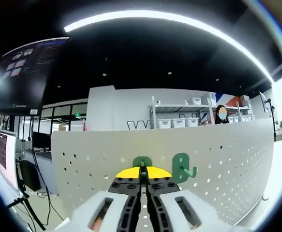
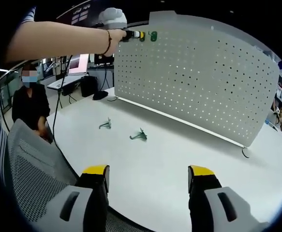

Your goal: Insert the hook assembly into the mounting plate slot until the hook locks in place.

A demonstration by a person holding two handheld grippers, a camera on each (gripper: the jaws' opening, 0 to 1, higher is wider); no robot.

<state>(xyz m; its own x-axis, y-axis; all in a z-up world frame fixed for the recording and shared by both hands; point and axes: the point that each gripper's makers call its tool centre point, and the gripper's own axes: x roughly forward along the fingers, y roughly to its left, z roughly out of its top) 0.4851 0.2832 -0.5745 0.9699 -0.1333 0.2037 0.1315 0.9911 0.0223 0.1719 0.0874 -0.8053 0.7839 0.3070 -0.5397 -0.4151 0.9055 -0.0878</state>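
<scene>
Left gripper view: left gripper [image 1: 142, 180], yellow-tipped jaws closed on a green plastic hook [image 1: 142, 162], pressed against the upper part of the upright white perforated mounting plate [image 1: 228, 154]. A second green hook [image 1: 182, 167] hangs on the plate just beside it. Right gripper view: right gripper [image 2: 148, 176] jaws wide apart, holding nothing, above the white tabletop [image 2: 189, 150]. Two loose green hooks [image 2: 138, 136] lie on the tabletop, near the plate's foot. Left gripper visible high at the plate's top edge.
</scene>
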